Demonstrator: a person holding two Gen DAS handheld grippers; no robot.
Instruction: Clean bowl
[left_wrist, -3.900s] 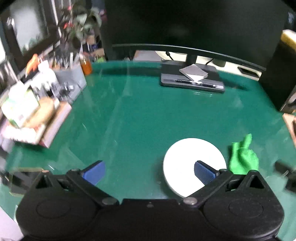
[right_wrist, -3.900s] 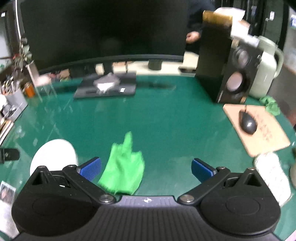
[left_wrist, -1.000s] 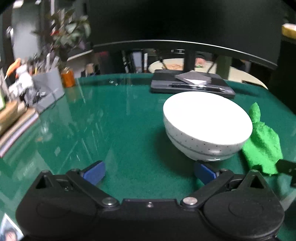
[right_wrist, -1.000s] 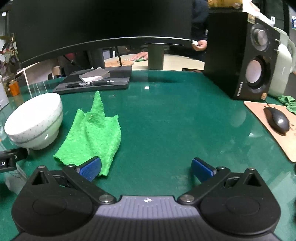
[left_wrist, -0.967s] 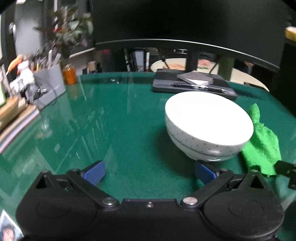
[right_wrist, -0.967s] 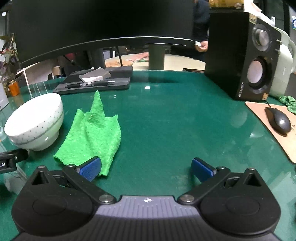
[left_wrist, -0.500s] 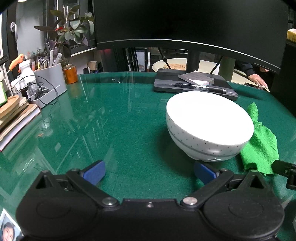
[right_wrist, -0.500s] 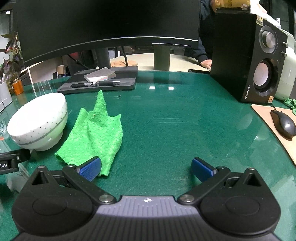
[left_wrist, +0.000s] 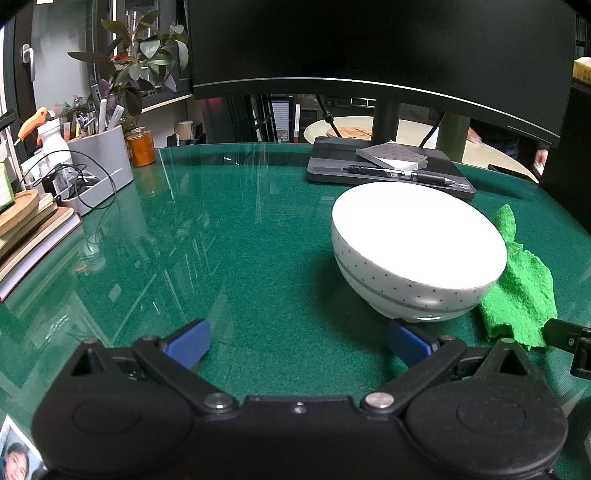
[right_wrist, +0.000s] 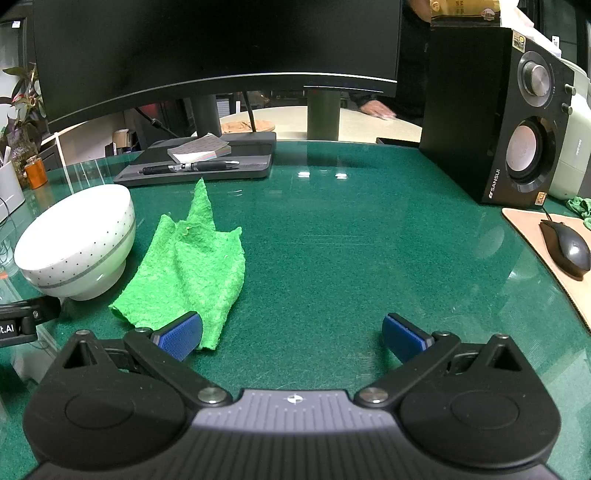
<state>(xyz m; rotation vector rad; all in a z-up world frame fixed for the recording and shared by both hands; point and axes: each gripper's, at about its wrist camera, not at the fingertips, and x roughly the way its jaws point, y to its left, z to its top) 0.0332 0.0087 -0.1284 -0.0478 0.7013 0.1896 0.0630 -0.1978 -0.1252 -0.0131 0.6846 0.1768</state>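
A white bowl (left_wrist: 417, 247) with small dark dots and a grey band stands upright on the green glass-topped table (left_wrist: 236, 258). A crumpled green cloth (left_wrist: 521, 288) lies right beside it. My left gripper (left_wrist: 297, 341) is open and low over the table, its right pad just in front of the bowl's base. In the right wrist view the bowl (right_wrist: 75, 242) is at the left and the cloth (right_wrist: 192, 266) lies in front. My right gripper (right_wrist: 291, 338) is open, its left pad over the cloth's near corner.
A curved monitor (left_wrist: 369, 44) stands at the back over a dark tray with a pen and notepad (left_wrist: 388, 166). A grey organiser (left_wrist: 99, 166), books and cables sit at the left. A speaker (right_wrist: 495, 122), a mouse (right_wrist: 567, 249) and its pad are at the right.
Both grippers have come down from a high view to low over the table. Over the last second they have barely moved; bowl and cloth lie as before.
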